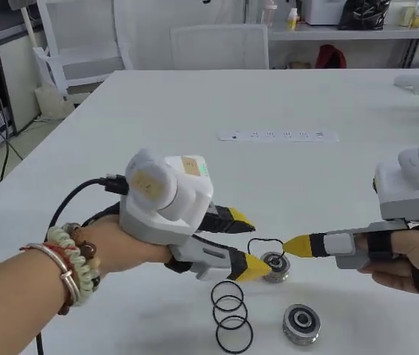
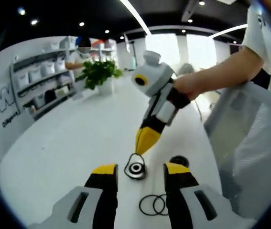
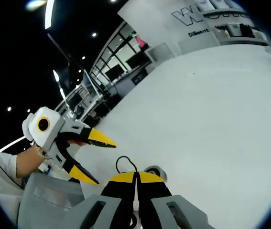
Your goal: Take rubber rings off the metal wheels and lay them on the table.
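- right gripper [image 1: 295,245]: jaws closed, yellow tips together, pinching a thin black ring [image 1: 264,243]. It comes in from the right side of the head view, held in a hand.
- The black ring stands up as a small loop btw. the closed tips and the wheel [image 1: 276,267]. Its lower part reaches the top of the wheel; cannot tell if it is fully off.
- The wheel lies flat on the white table [image 1: 194,111], near the front edge, just under the right gripper tips.
- left gripper [image 1: 247,242]: jaws wide open, holding nothing. The lower yellow tip is touching or just beside the wheel's left side; the upper tip is apart, above the table. In the left gripper view the wheel sits btw. the two open tips, not squeezed.
- three loose rings [image 1: 231,316] lie flat on the table in a short row, overlapping each other, just in front of the left gripper's lower jaw.
- second wheel [image 1: 301,324] lies flat, right of the loose rings, apart from them.
- A white power strip [image 1: 278,135] lies farther back, approx. mid-table.
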Demonstrator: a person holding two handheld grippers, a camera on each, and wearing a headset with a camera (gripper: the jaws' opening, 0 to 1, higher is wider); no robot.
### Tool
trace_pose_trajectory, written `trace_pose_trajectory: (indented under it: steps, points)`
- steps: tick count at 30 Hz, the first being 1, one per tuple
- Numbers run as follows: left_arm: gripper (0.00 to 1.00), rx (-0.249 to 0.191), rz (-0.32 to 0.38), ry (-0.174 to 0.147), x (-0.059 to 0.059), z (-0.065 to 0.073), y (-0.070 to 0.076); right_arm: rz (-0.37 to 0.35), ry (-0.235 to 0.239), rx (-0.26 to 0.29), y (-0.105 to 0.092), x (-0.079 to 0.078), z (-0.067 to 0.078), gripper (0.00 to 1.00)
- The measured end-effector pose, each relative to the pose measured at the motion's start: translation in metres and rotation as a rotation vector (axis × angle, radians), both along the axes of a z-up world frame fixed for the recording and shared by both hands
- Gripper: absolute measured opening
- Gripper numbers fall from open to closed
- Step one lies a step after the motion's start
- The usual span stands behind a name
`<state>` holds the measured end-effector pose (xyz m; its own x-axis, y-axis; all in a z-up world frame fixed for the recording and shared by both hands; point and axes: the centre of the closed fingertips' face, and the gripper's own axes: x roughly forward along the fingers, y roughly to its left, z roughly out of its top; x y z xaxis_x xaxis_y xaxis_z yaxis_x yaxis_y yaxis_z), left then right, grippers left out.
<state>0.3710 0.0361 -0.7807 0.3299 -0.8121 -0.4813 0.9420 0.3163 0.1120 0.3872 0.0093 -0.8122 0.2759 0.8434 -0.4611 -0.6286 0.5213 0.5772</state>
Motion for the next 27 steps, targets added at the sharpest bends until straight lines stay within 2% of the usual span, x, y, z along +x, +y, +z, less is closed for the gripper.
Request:
trace_pose_trajectory:
  steps: [2, 5, 8, 14, 18, 21, 24, 27]
  points:
    - [0.44, -0.024, 0.024, -0.015, -0.002, 0.012, 0.006, 0.004, -0.003, 0.003, 0.001, -0.001, 0.002, 0.00]
    - [0.52, -0.048, 0.044, -0.019, -0.009, 0.024, 0.018, 0.005, -0.004, 0.015, 0.003, -0.001, 0.004, 0.00]
    - [0.54, -0.046, 0.057, -0.025, -0.012, 0.029, 0.029, 0.006, -0.002, 0.031, 0.005, -0.002, 0.007, 0.00]
    - [0.63, -0.085, 0.119, -0.039, -0.024, 0.045, 0.054, 0.025, 0.005, 0.064, 0.010, -0.007, 0.015, 0.00]
    - [0.67, -0.079, 0.159, -0.042, -0.034, 0.044, 0.072, 0.050, 0.003, 0.071, 0.016, -0.012, 0.018, 0.00]
    - [0.70, -0.076, 0.192, -0.037, -0.043, 0.040, 0.085, 0.071, -0.011, 0.055, 0.018, -0.015, 0.017, 0.00]
    - [0.71, -0.079, 0.227, -0.021, -0.052, 0.033, 0.097, 0.090, -0.017, 0.042, 0.021, -0.018, 0.014, 0.00]
    - [0.71, -0.073, 0.269, 0.001, -0.061, 0.022, 0.110, 0.093, -0.004, 0.026, 0.025, -0.021, 0.009, 0.00]
